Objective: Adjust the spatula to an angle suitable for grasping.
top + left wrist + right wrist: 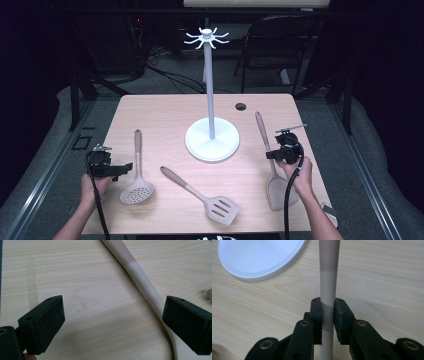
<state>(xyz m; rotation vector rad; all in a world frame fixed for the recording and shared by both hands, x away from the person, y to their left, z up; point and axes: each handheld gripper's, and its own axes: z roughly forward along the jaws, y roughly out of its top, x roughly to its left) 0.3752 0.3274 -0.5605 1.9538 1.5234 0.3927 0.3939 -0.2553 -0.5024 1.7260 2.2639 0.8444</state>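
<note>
A pale solid spatula point(278, 192) lies along the right side of the wooden table point(160, 112), handle pointing away. My right gripper point(283, 154) is shut on its handle; in the right gripper view the pads point(340, 312) press both sides of the spatula handle point(328, 277). On the left, my left gripper point(123, 169) stands open just left of a round perforated skimmer point(137, 191). In the left gripper view the skimmer handle point(140, 277) runs past the right pad point(186, 325), with bare wood between the jaws. A slotted turner point(220, 208) lies at the front middle.
A white utensil stand rises at the table's middle, with a round base point(212, 144) and a ring of hooks point(206, 38) on top; the base point(259, 257) lies just left of the held handle. A cable hole point(241, 106) sits behind it. A dark chair point(280, 45) stands beyond the table.
</note>
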